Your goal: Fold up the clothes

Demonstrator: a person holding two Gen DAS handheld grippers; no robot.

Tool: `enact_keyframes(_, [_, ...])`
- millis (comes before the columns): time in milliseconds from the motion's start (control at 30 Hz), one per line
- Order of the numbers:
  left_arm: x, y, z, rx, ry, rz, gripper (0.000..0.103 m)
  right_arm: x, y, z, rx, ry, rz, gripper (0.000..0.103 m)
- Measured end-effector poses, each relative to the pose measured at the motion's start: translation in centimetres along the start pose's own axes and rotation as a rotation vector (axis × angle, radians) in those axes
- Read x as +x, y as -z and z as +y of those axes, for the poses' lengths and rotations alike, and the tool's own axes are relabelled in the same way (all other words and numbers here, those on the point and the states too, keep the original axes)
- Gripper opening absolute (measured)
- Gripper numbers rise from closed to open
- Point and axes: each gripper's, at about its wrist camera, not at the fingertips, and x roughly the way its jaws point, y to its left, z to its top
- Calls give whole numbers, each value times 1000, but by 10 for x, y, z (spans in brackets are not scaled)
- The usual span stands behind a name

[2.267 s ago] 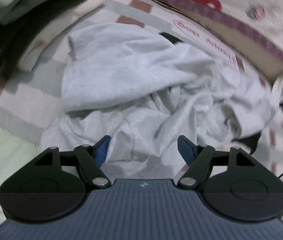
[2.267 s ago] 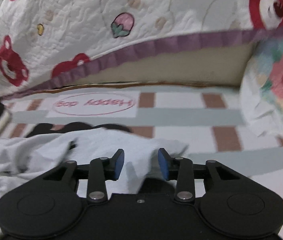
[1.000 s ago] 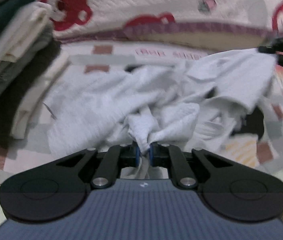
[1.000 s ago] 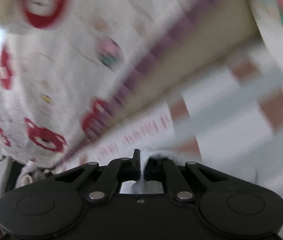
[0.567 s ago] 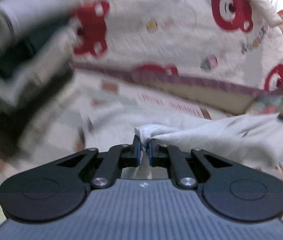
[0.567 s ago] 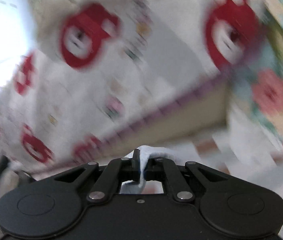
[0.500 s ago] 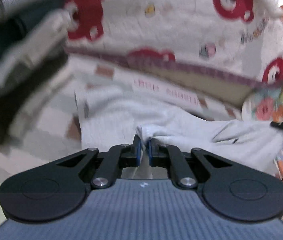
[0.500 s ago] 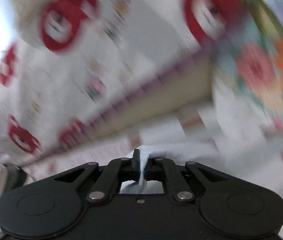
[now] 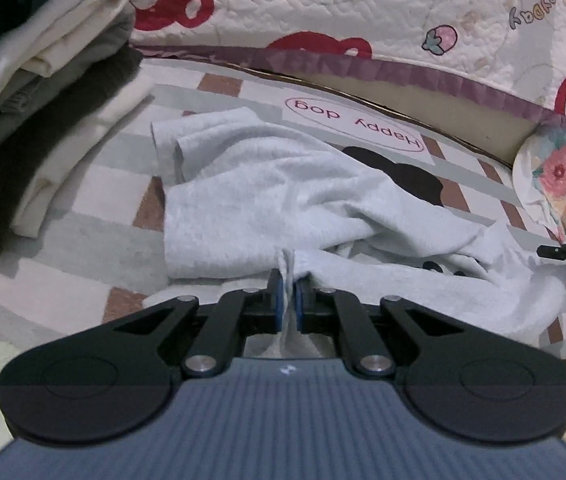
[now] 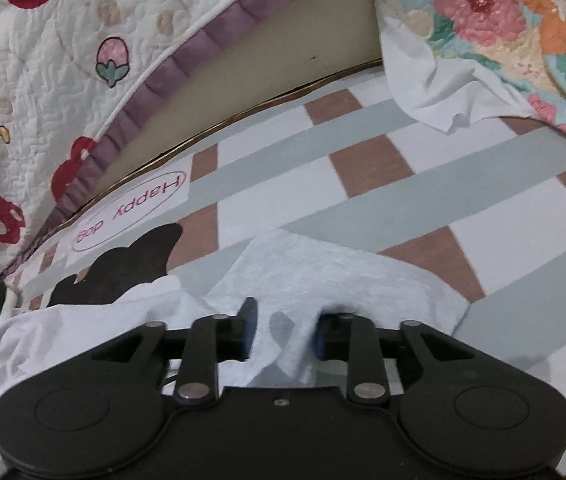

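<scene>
Left gripper (image 9: pixel 287 300): clamped tight on a pinched-up ridge of the grey garment (image 9: pixel 267 192), blue fingers (image 9: pixel 278 304) nearly meeting with the cloth squeezed between them
Right gripper (image 10: pixel 283 334): fingers (image 10: pixel 248 330) have just been opening and now stand apart, a fold of the same grey cloth (image 10: pixel 323 276) lying loose between them, no pad pressing on it
Grey garment: spread rumpled across the checked mat (image 9: pixel 95 184), one sleeve end reaching toward the far left, the bulk running right to where the other tool's black tip shows at the frame edge
Checked mat: grey, white and brown squares, with a "Happy dog" oval label (image 9: pixel 357 126) and a black printed shape (image 9: pixel 407 178) partly under the cloth
Folded stack (image 9: pixel 39 60): cream, grey and dark pieces piled at the left, near the garment but apart from it
Bear quilt (image 9: pixel 363 12): white, red bears, purple trim, draped behind the mat
Floral quilt (image 10: pixel 515 12): far right, over a white sheet edge
</scene>
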Motion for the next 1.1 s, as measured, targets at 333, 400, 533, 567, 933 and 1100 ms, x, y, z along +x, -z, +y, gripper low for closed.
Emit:
enact_keyframes(333, [29,13,-11,98,-13,137,40,10,10,-22,156,-35,54,41])
enact_keyframes(400, [38,17,-15,143,-43,157,36,10,11,-23,160,-69,36,30])
enact_keyframes(533, [58,24,-20,245,-188,185,10,-4,1,-1,12,-140,-77,4])
enact_keyframes(567, [58,23,-20,249,-200,170,4,-12,-4,4,-8,-152,-103,4])
enact_keyframes(933, [-85,14,-14,94,-173,-251,3,-89,14,-2,-41,-250,-171,3])
enact_keyframes(1100, [-101,36,-31,94,-163,-239,2,-118,44,-22,-32,-314,-113,3])
